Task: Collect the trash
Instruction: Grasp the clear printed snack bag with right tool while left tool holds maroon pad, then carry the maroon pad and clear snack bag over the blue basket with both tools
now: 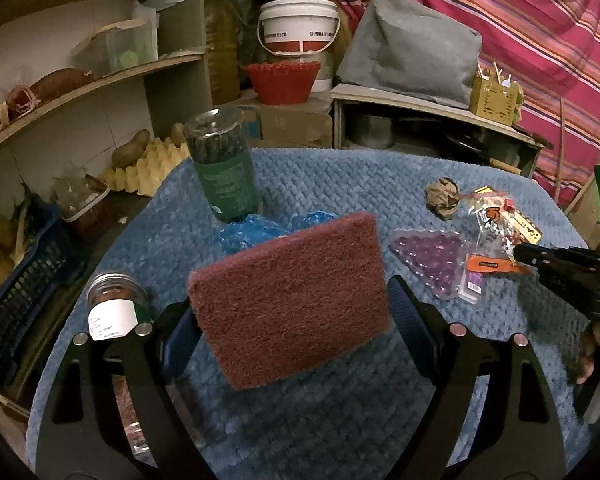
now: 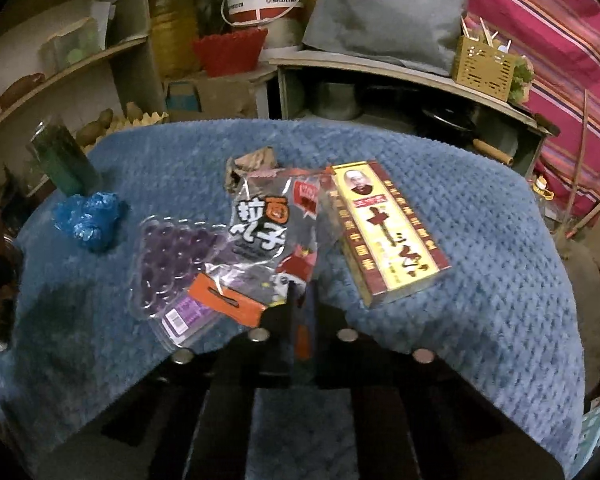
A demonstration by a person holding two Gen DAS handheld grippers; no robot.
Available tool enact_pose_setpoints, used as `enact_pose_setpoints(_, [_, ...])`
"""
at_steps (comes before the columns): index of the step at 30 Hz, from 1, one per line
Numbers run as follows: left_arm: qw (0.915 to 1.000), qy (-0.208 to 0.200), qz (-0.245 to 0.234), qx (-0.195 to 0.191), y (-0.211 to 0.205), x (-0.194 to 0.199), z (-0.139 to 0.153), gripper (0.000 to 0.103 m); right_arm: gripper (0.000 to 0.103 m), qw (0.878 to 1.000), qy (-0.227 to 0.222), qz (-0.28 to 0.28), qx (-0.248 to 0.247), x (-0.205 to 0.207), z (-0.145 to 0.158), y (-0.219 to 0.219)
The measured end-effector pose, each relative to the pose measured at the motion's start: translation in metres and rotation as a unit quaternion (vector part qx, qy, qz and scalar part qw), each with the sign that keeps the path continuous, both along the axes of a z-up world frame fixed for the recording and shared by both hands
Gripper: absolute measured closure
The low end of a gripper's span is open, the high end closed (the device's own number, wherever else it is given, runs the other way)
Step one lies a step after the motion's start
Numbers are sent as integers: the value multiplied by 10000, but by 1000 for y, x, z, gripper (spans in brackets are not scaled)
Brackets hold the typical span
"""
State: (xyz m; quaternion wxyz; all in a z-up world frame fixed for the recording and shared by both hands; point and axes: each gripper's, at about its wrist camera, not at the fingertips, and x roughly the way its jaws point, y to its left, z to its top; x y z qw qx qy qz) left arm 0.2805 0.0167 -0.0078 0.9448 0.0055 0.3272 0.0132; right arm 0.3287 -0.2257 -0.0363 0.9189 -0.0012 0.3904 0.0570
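My left gripper [image 1: 292, 310] holds a maroon scouring pad [image 1: 290, 280] between its widely spread fingers, tilted above the blue knitted table cover [image 1: 340, 408]. My right gripper [image 2: 302, 304] is shut on the near edge of a clear printed snack wrapper [image 2: 272, 232]; in the left wrist view its black tip [image 1: 518, 254] meets that wrapper [image 1: 492, 232]. A purple blister pack [image 2: 172, 256] lies under the wrapper's left side. A yellow and red box [image 2: 388, 236] lies to its right. A crumpled brown paper ball [image 1: 443, 198] sits behind, and a blue plastic bag [image 2: 88, 216] lies at the left.
A tall green bottle [image 1: 224, 168] stands at the table's far left and a labelled glass jar [image 1: 114, 308] at its near left edge. A blue crate [image 1: 24, 280] and shelves [image 1: 100, 84] crowd the left. A red basket [image 1: 282, 80], white bucket [image 1: 298, 26] and grey bag [image 1: 412, 48] stand behind.
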Motion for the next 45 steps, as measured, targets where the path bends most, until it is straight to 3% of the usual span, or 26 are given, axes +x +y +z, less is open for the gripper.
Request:
enact_pose_setpoints(14, [9997,-193,-108,107,-19,-21,20,19,103,9980,-615,-92,-112,-47,43,-30])
enact_pose_setpoints(25, [9985,-315,-441,52,-51,-52,35,19,103,9949,-892,-477,62,-116,70,-81])
enact_pose_setpoints(37, [9903,-463,-1309,-50,-146,-89,48,19,103,9853,-1169,-1243,73,-213,83,-164])
enact_pose_setpoints(45, [9756,-540,-2129,-54,-246,-112,48,19,103,9711,-1247,-2037,13,-275,85,-247])
